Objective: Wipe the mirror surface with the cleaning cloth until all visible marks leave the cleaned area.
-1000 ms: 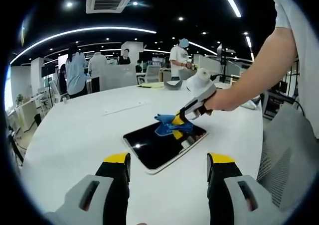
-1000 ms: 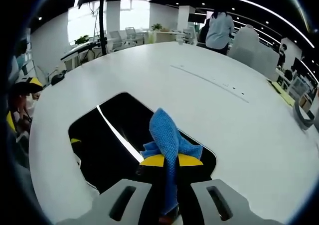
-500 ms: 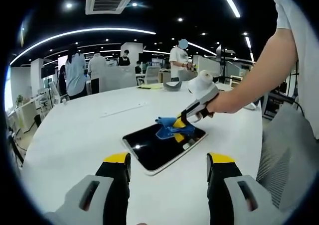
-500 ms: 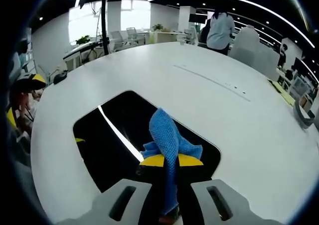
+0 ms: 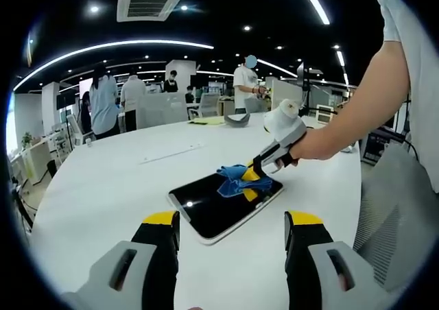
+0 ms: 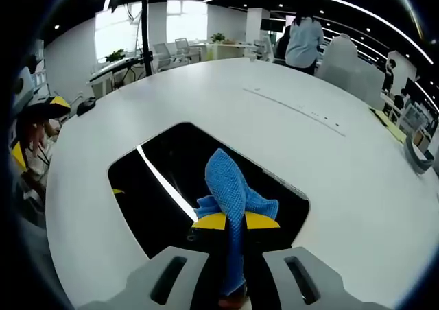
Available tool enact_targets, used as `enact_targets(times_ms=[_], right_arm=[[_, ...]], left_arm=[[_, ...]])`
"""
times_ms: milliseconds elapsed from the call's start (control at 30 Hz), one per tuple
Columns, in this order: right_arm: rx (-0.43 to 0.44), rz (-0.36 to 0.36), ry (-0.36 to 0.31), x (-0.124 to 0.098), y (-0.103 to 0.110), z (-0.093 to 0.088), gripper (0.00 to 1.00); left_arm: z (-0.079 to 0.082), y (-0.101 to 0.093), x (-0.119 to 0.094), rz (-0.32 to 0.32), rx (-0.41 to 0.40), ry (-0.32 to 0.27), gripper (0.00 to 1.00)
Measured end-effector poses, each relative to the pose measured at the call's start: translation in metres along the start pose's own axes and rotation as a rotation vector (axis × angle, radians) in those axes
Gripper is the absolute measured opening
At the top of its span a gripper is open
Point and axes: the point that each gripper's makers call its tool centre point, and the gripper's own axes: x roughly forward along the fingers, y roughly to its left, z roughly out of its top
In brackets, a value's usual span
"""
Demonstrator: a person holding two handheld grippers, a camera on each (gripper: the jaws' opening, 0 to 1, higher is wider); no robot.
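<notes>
The mirror (image 5: 223,204) lies flat on the white table (image 5: 103,186). The right gripper (image 6: 228,221) is clamped on the blue cloth (image 6: 230,190) and presses it onto the mirror's far end — wiping looks mid-course. The glass reads dark and no marks are discernible, so what remains is unclear. The left gripper (image 5: 230,229) hangs near the mirror's near edge, jaws apart, holding nothing.

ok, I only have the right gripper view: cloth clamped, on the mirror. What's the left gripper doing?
Observer: The left gripper is open and holds nothing. It sits back on the near side of the mirror.
Operator: Where on the mirror is the cloth?
Observer: The cloth is at the end farthest from the left gripper; the rest of the glass lies uncovered.
</notes>
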Motion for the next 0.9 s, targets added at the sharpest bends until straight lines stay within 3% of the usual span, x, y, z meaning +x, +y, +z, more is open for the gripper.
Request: enact_targets(times_ms=[900], right_arm=[[-0.021,0.019,0.006,-0.018,0.023,-0.014,0.02]], left_arm=[[0.0,-0.005,0.0,-0.015,0.009,-0.002,0.61]])
